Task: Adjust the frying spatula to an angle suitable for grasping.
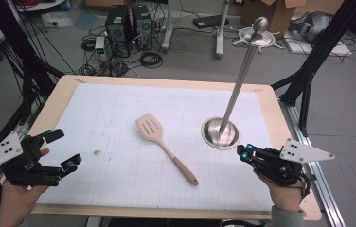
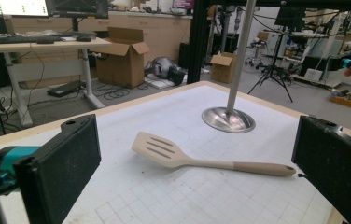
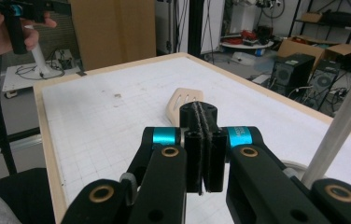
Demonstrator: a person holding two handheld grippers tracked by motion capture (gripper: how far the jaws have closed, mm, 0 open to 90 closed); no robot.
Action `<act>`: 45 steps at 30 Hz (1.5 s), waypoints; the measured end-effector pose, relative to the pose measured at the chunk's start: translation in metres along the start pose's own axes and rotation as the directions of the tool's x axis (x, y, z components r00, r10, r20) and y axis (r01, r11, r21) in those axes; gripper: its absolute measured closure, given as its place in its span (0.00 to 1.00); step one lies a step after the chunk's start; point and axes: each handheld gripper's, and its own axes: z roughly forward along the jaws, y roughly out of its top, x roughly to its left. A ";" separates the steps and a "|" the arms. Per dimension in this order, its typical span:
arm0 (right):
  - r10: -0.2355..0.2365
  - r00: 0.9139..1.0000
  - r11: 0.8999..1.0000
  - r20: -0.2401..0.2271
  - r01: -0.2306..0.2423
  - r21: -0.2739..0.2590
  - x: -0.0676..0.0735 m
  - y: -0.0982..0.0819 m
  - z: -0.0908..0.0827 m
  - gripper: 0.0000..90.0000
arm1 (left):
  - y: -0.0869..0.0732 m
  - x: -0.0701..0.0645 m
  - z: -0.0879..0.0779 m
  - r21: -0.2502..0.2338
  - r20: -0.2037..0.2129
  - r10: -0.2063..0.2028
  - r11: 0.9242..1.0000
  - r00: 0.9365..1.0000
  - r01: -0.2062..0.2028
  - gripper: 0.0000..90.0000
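Holding both grippers off the spatula (image 1: 165, 146), you have one at each near corner of the table (image 1: 62, 87).

Your left gripper (image 1: 61, 150) has its jaws wide apart with nothing between them; your right gripper (image 1: 243, 152) has its pads pressed flat together on nothing, which the right gripper view makes plain. The spatula lies on the white mat (image 1: 119, 118) between your hands, blade away from you, handle toward your right, touching neither gripper. From above you see the stand (image 1: 221, 132) just beside the blade, with its knob and hooked top; the left gripper view frames the spatula between its open jaws and cuts that top off.
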 end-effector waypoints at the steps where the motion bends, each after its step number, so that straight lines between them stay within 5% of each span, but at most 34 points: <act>1: 0.004 1.000 1.000 -0.007 -0.004 -0.001 -0.001 -0.002 0.003 0.99 | 0.000 0.000 0.000 -0.001 0.001 0.000 1.000 1.000 0.000 0.02; 20: 0.027 1.000 1.000 -0.004 -0.027 -0.003 -0.008 -0.027 0.042 1.00 | -0.006 -0.003 0.001 0.028 0.010 0.010 1.000 1.000 -0.010 0.02; 31: -0.026 1.000 0.996 0.003 0.026 0.085 -0.006 -0.046 0.071 1.00 | -0.009 -0.003 0.003 0.036 0.010 0.004 0.999 1.000 -0.005 0.02; 45: -0.013 1.000 0.989 -0.026 0.017 0.146 -0.003 -0.064 0.098 1.00 | -0.011 -0.003 0.004 0.044 0.006 -0.002 0.999 1.000 0.002 0.02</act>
